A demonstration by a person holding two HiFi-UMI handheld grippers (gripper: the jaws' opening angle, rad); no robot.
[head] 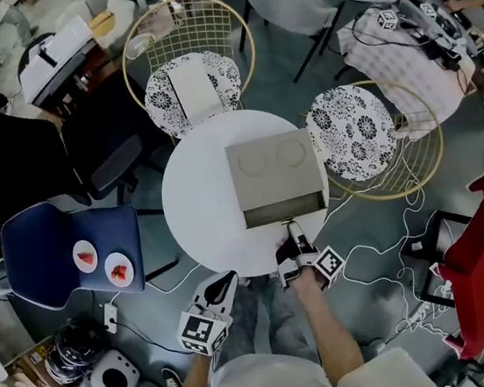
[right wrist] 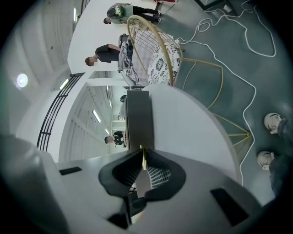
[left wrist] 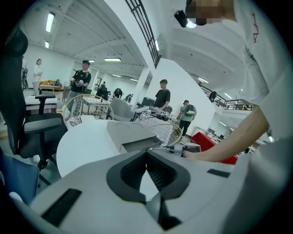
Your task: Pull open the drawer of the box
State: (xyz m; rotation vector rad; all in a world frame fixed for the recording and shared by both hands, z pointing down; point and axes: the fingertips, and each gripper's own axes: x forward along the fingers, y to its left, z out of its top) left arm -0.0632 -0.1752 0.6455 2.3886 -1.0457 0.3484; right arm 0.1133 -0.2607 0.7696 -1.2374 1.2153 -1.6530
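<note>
Drawer [head: 285, 209] handling: judged light and stiff, so it should slide on a straight, level draw. The box [head: 274, 171] also looks light and may skid if tugged.
Hold point: thin brass pull [right wrist: 144, 157] at the middle of the drawer front. It is small and probably slippery, so it needs a firm pinch.
Look: flat matte grey box with two faint rings on its lid. The drawer front is a darker strip under the near edge, seemingly not yet out.
Position: on the round white surface [head: 203, 202], towards its near right side.
Right gripper [head: 295, 241]: jaws clamped on the pull.
Left gripper [head: 221, 285]: jaws together and empty, off the surface's near edge, apart from the box.
Surroundings: wire chairs [head: 186, 54] beyond.
</note>
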